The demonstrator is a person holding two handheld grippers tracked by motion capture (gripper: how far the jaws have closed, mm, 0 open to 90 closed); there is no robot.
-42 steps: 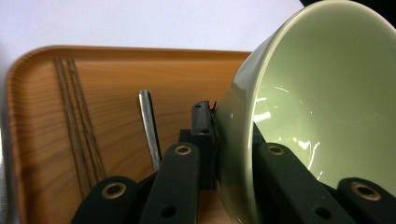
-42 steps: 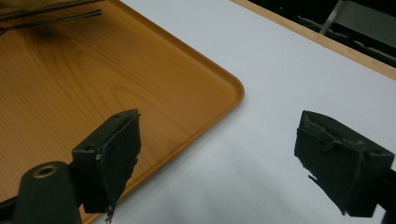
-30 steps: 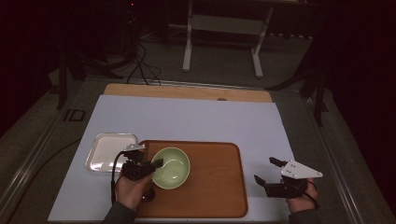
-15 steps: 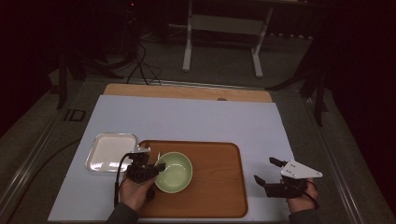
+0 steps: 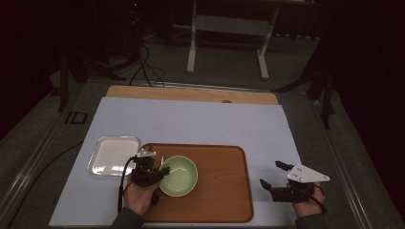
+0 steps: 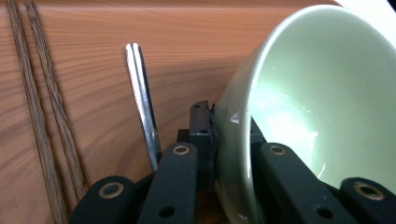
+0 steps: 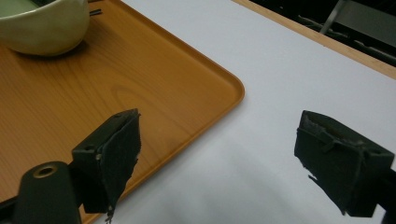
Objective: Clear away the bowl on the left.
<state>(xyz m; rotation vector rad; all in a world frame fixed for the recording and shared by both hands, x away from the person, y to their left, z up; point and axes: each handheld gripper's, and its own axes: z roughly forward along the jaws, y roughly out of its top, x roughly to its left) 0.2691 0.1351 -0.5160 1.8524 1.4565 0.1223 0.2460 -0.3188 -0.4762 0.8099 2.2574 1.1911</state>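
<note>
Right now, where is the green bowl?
The bowl sits on the left half of the wooden tray in the high view, right of the metal dish, its left rim clamped by the left tool.

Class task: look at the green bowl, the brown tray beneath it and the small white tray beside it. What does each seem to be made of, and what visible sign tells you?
Green bowl: probably glazed ceramic, going by its glossy highlights and thick rim.
Brown tray: wood or wood-look laminate, with visible grain lines and a smooth raised edge.
White tray: possibly enamelled metal or plastic; it looks pale with a slight sheen, too small to tell.
</note>
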